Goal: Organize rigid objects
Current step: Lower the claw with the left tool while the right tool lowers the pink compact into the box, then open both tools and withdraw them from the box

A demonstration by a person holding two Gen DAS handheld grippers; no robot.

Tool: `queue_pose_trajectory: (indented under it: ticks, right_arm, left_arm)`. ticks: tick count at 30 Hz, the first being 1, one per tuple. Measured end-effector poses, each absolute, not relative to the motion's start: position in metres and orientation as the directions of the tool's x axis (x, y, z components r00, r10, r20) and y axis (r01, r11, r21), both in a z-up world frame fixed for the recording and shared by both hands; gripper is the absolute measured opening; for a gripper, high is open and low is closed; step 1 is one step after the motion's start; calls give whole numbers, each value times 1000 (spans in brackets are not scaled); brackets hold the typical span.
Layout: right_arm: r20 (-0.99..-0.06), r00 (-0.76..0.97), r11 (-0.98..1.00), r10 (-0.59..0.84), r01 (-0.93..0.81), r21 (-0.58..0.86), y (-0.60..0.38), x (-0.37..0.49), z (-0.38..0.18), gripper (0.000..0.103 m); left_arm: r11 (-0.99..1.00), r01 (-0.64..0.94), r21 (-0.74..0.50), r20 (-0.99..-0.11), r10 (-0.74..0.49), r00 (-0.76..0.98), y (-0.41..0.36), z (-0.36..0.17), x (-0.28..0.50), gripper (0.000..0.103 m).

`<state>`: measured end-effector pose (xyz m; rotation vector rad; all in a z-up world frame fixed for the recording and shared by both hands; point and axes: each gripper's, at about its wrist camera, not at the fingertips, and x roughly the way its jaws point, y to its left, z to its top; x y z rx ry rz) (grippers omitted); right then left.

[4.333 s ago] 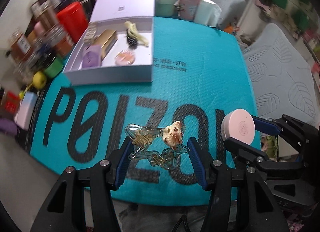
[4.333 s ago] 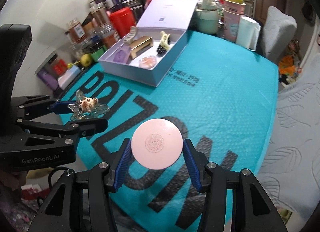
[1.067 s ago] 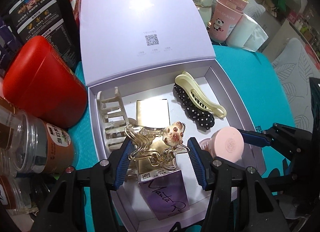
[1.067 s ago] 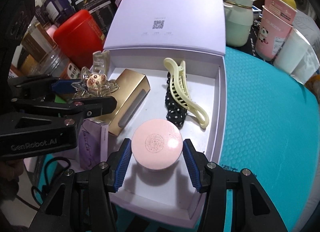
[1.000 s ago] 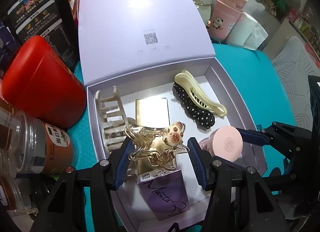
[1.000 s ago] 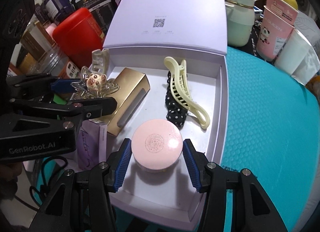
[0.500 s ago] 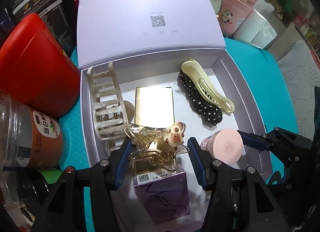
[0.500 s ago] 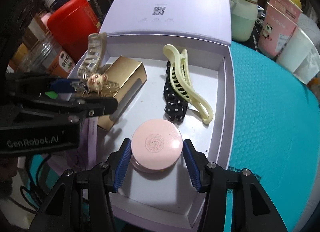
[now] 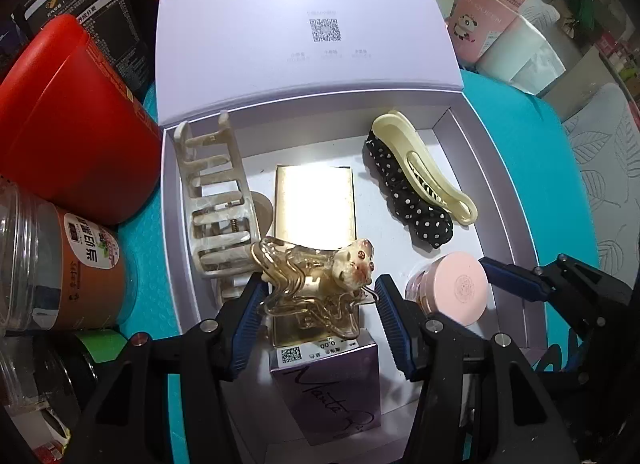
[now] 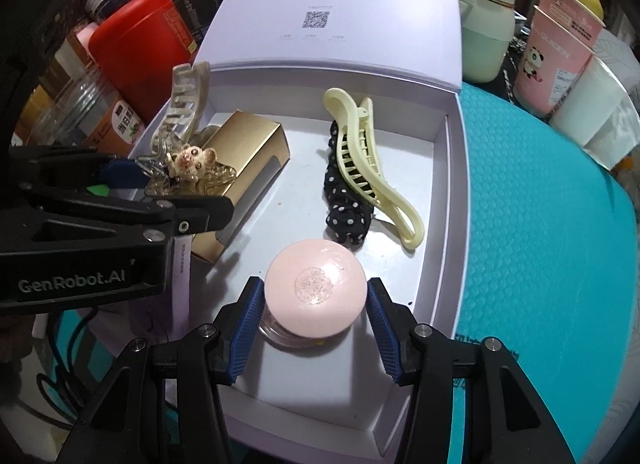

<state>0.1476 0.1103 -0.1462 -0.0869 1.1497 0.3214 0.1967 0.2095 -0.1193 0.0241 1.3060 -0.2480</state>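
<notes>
My left gripper (image 9: pixel 318 296) is shut on a clear star-shaped hair clip with a small bear head (image 9: pixel 316 284), held over the gold box (image 9: pixel 314 200) and the purple box (image 9: pixel 332 388) inside the open lilac gift box (image 9: pixel 500 224). My right gripper (image 10: pixel 314 318) is shut on a round pink-lidded jar (image 10: pixel 316 292), low over the box floor near its front right. The left gripper (image 10: pixel 160 188) and the star clip (image 10: pixel 188 168) also show in the right wrist view. Whether the jar touches the floor I cannot tell.
In the box lie a beige claw clip (image 9: pixel 216 204), a cream clip (image 9: pixel 424 168) on a black dotted scrunchie (image 9: pixel 404 200). A red canister (image 9: pixel 68 120) and jars (image 9: pixel 52 260) crowd the left; pink cups (image 10: pixel 560 48) and a pale green kettle (image 10: pixel 484 20) stand behind. Teal mat (image 10: pixel 540 264) to the right.
Both grippers have sunk closer to the box with their loads. The star clip now hangs lower over the gold box, and the pink jar sits nearer the box floor.
</notes>
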Motion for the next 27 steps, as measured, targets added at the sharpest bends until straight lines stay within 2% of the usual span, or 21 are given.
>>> queue_pose_trajectory:
  ticks: [4,7,9,11,17,20,24,27]
  right_arm:
    - [-904,376,951,201,-298,87,105,146,-136,52]
    - [-900,383,948,207,-304,88,100,142,-128,52]
    - [-897,387,947,213,-308,92,96,140,-123,52]
    - [-892,396,945,220,-313,94,92,137,-117,52]
    - [-872,438,948,219,-308,84,80,122,-90,52]
    - [-860,458,948,223,-309,81,75,113,-77,57]
    - [-838,497,948,224,-309,70,68,99,-59,57]
    - [-821,517,954,243,-283,104,60,85,-45,57]
  left_arm:
    - [978,180,-105,-958,-148,245,207,-114,198,55]
    - [981,169,-90,-954,-134,268,204,-106,196,61]
    - [985,152,-76,-951,-118,287,204,-99,193,75]
    - [989,132,-65,-946,-103,308,204,-92,190,82]
    - [997,63,-53,-934,-72,349,208,-69,176,82]
    - [997,51,-51,-925,-66,374,208,-56,165,82]
    - [999,45,-17,-910,-34,413,206,-35,150,82]
    - [999,37,-18,-899,-32,437,207,-19,137,82]
